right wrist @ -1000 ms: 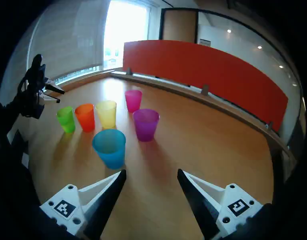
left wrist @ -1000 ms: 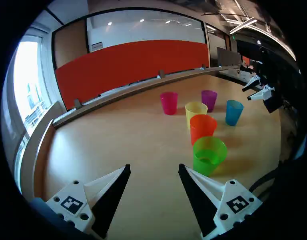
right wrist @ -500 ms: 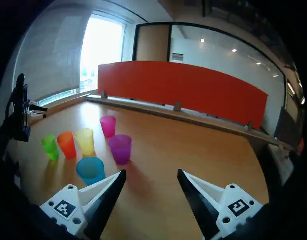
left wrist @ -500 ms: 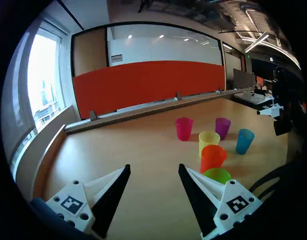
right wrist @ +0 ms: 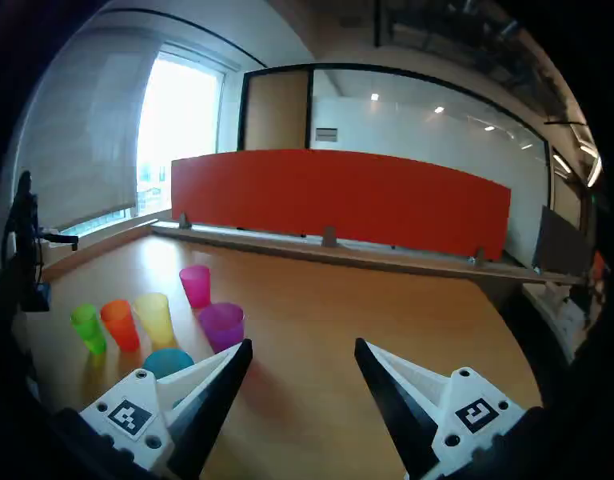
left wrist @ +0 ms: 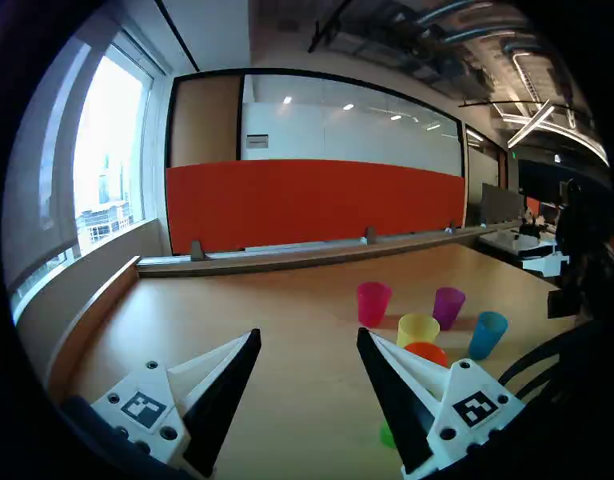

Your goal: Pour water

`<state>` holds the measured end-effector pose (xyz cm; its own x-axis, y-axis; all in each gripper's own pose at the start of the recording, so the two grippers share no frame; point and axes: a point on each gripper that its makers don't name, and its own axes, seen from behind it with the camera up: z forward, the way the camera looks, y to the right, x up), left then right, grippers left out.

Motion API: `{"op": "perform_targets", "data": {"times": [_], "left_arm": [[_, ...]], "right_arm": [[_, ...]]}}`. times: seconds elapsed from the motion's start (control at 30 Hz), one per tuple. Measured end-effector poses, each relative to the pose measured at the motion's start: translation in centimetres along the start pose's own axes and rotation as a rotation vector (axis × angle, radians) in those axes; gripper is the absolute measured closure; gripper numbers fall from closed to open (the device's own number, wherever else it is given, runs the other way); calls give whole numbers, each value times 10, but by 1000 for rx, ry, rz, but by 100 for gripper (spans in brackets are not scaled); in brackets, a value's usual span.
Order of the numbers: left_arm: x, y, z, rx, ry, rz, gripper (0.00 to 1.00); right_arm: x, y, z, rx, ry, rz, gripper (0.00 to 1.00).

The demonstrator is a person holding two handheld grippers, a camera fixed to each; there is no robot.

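Six plastic cups stand on a wooden table. In the left gripper view: pink cup, purple cup, yellow cup, blue cup, orange cup and a sliver of green cup behind the right finger. My left gripper is open, held above the table. In the right gripper view: green cup, orange cup, yellow cup, pink cup, purple cup, blue cup. My right gripper is open with nothing between its fingers.
A red partition runs along the table's far edge. A bright window is at the left. The other gripper shows dark at the far right and at the far left. Bare tabletop lies right of the cups.
Both grippers have tilted up and back, so the cups have slid lower and look smaller in each view. Both stay open.
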<state>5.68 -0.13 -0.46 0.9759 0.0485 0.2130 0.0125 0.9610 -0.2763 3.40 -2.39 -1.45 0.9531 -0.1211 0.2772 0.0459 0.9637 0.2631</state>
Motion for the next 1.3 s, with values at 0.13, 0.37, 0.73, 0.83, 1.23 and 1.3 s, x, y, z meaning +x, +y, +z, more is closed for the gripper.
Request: {"op": "perform_targets", "data": {"times": [0.13, 0.37, 0.73, 0.83, 1.23, 1.3], "left_arm": [[12, 8, 2, 14, 53, -43, 11], [25, 18, 6, 36, 125, -99, 11], [17, 19, 5, 76, 163, -134, 11], [12, 14, 4, 106, 170, -122, 11], [-13, 0, 3, 212, 197, -103, 11], [-15, -2, 2, 229, 204, -98, 12]], "right_arm": [[15, 6, 1, -50, 63, 18, 1], [35, 16, -1, -120, 161, 59, 1], [33, 27, -6, -197, 211, 50, 1], [34, 29, -8, -215, 224, 44, 1], [24, 35, -16, -279, 244, 11, 1], [22, 36, -17, -285, 248, 18, 1]]}}
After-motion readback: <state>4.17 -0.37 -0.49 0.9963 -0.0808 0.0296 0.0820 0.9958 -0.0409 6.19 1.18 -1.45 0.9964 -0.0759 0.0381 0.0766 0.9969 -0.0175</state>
